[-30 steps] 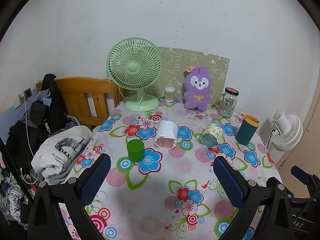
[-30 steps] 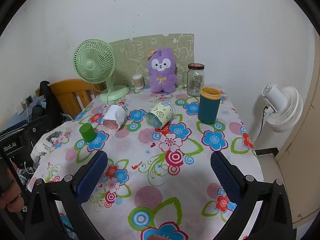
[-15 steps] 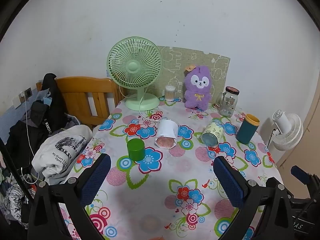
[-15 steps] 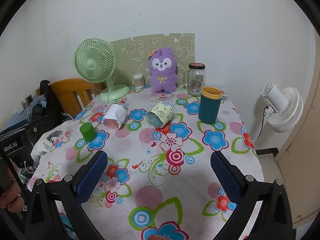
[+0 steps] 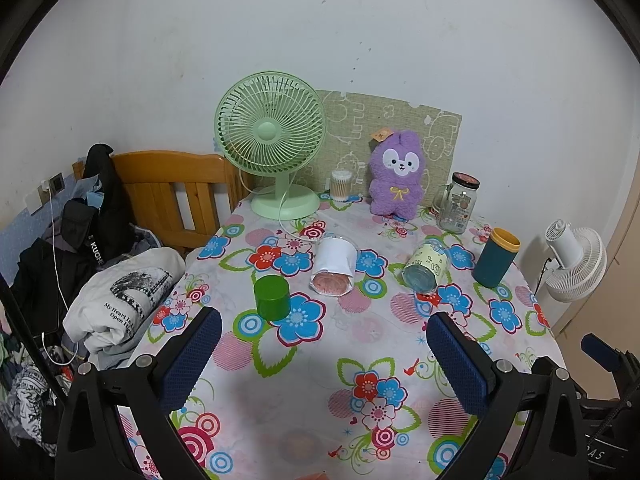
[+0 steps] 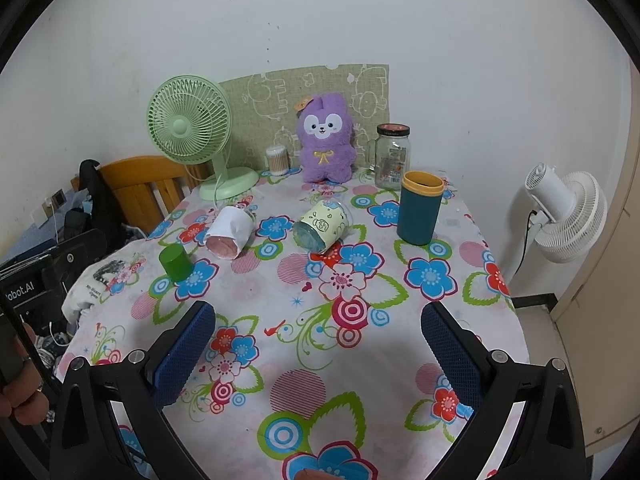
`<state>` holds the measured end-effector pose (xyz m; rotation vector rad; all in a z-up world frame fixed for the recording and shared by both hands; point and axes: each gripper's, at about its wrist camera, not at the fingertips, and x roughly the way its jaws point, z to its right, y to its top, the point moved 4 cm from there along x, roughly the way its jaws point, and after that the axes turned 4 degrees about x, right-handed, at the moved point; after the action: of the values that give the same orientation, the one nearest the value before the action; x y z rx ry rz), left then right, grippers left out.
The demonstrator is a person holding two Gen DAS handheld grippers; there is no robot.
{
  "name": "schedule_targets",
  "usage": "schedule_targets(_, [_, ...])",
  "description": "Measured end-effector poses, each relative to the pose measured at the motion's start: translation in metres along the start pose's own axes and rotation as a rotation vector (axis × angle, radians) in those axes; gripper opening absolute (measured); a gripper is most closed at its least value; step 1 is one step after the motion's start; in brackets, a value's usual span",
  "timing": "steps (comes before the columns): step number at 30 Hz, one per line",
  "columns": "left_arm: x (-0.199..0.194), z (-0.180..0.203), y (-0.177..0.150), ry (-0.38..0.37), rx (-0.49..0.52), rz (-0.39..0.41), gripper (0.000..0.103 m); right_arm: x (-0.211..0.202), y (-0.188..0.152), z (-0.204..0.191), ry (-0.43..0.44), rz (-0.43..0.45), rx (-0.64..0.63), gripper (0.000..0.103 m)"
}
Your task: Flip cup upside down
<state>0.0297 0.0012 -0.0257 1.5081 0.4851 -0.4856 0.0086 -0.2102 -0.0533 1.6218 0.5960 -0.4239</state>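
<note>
A: Left gripper [image 5: 324,356] hanging above the near floral tablecloth [image 5: 304,400], jaws spread wide, gripping nothing. Same for the right gripper [image 6: 316,350]: wide apart, bare between the pads.

B: And farther out?

A: 4 cups mid-table. Green cup [image 5: 272,297] on the left, apparently already mouth down, though hard to confirm from here. White cup [image 5: 335,266] toppled on its side, just beside it. Yellow patterned cup [image 6: 323,228] also on its side. Teal cup [image 6: 420,208] upright, orange rim up, well apart on the right.

B: Behind those?

A: Green fan [image 5: 272,140], purple plush [image 6: 326,138], glass jar [image 6: 391,156] along the wall.
</note>
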Motion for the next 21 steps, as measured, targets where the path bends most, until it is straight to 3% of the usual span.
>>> schedule_targets(21, [0.0052, 0.0011, -0.0064, -0.001, -0.003, -0.015, 0.103, 0.0034, -0.0017, 0.0016, 0.002, -0.019, 0.007, 0.103])
